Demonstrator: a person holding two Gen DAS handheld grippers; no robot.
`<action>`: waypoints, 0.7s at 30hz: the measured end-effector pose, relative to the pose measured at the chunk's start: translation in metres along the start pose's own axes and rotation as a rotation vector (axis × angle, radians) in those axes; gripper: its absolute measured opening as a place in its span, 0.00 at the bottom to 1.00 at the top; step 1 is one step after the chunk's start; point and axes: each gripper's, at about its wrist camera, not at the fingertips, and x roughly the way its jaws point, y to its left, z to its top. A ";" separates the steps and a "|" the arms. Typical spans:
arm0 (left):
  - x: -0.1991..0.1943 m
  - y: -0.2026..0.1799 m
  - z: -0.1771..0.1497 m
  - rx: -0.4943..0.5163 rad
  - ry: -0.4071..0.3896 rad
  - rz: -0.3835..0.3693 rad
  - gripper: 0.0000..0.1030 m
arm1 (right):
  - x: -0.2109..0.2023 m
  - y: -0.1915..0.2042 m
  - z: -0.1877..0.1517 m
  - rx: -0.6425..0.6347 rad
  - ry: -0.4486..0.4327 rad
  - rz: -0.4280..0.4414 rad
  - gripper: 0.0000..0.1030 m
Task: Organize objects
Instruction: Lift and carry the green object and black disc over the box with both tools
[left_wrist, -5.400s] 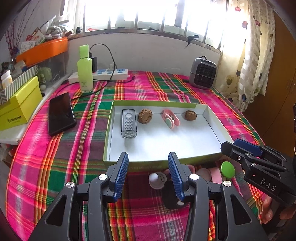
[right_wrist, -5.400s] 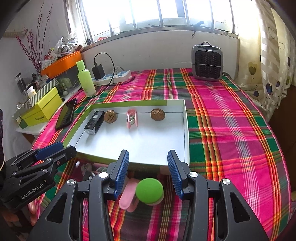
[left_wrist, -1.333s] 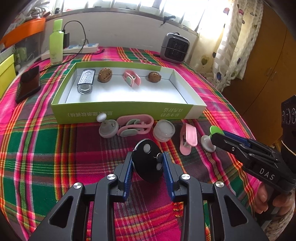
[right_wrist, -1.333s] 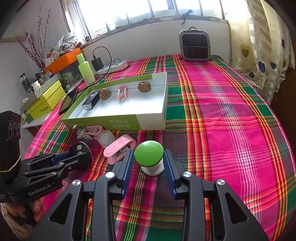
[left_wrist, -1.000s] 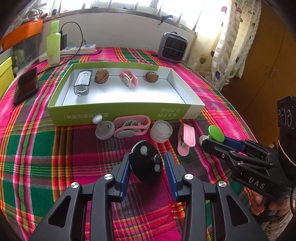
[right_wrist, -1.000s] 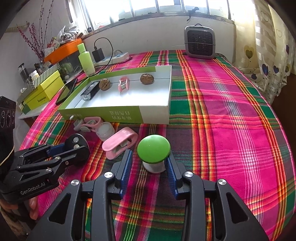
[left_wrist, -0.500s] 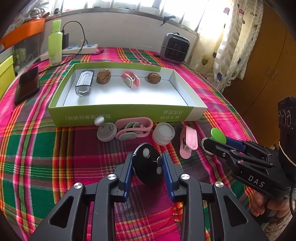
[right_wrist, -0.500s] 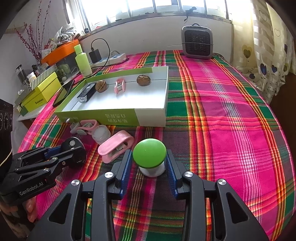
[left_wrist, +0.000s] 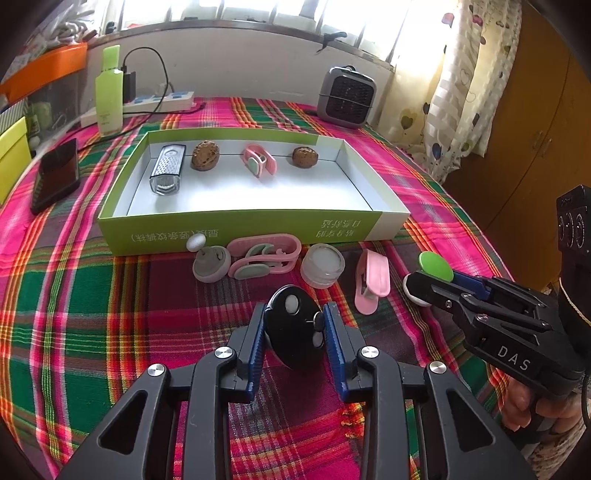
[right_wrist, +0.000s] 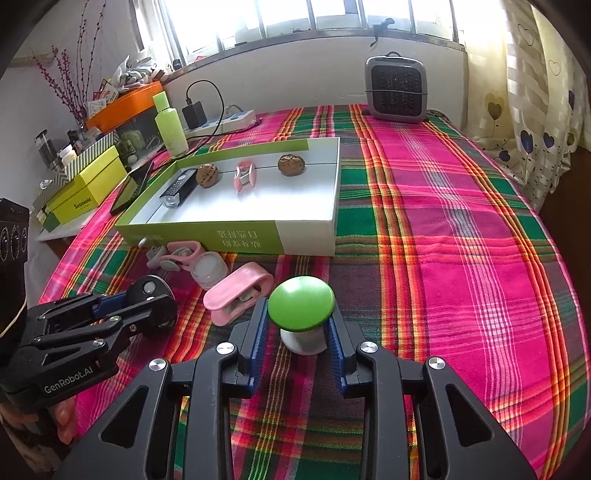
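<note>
One black oval fob (left_wrist: 293, 326), green-capped knob (right_wrist: 301, 303)

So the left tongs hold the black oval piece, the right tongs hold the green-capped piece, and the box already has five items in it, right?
Not quite: the box holds four items, not five: a metal grater, two brown walnut-like pieces and a pink clip, as the left wrist view shows. The rest stands: the left tongs hold the black oval piece, and the right tongs hold the green-capped piece.

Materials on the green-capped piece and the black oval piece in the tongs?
Green-capped piece: cap looks like matte painted wood or plastic, evenly lit with no glare; white base unclear. Black oval piece: likely glossy hard plastic, given sheen on its face and pale inset buttons.
</note>
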 end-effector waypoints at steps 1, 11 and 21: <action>-0.001 0.000 0.000 0.001 -0.002 0.001 0.27 | 0.000 0.000 0.000 0.000 -0.001 0.001 0.30; -0.007 -0.005 0.000 0.013 -0.022 0.010 0.27 | -0.004 0.004 -0.001 0.000 -0.014 0.016 0.30; -0.011 -0.006 0.000 0.015 -0.031 0.012 0.27 | -0.008 0.007 -0.001 -0.003 -0.023 0.023 0.30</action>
